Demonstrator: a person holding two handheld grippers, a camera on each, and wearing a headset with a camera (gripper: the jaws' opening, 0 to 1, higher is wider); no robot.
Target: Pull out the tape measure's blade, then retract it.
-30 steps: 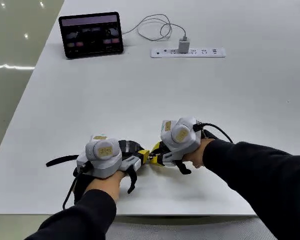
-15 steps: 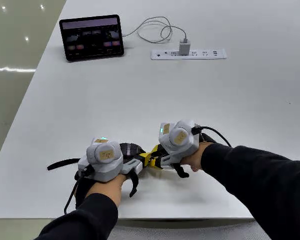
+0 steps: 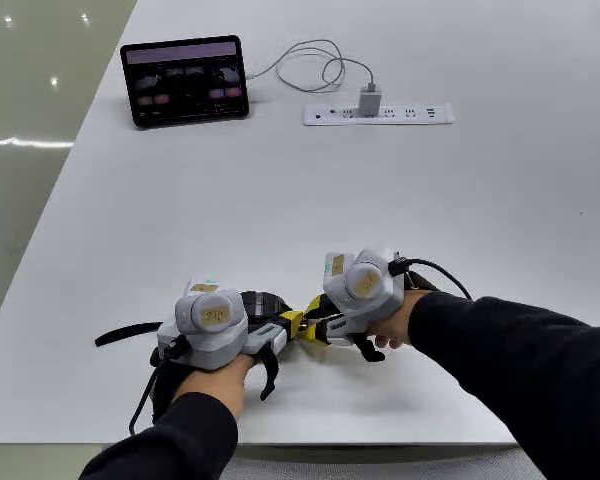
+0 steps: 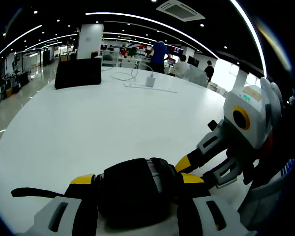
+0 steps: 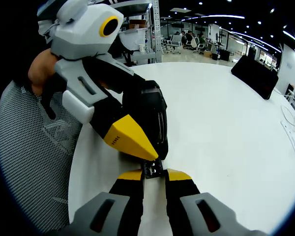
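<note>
The black tape measure (image 3: 265, 303) lies near the table's front edge, and its black wrist strap (image 3: 120, 330) trails off to the left. My left gripper (image 3: 280, 328) is shut on the case, which fills the space between the yellow-tipped jaws in the left gripper view, tape measure (image 4: 132, 191). My right gripper (image 3: 315, 330) meets it from the right. In the right gripper view, the right gripper (image 5: 153, 174) is shut on the small blade hook (image 5: 152, 168) at the case's mouth. The blade itself is barely out of the tape measure (image 5: 150, 118).
A dark tablet (image 3: 185, 80) stands at the back left. A white power strip (image 3: 378, 114) with a charger and a looped cable (image 3: 310, 60) lies behind it to the right. The white table (image 3: 430, 220) stretches wide beyond the grippers, and its front edge is close.
</note>
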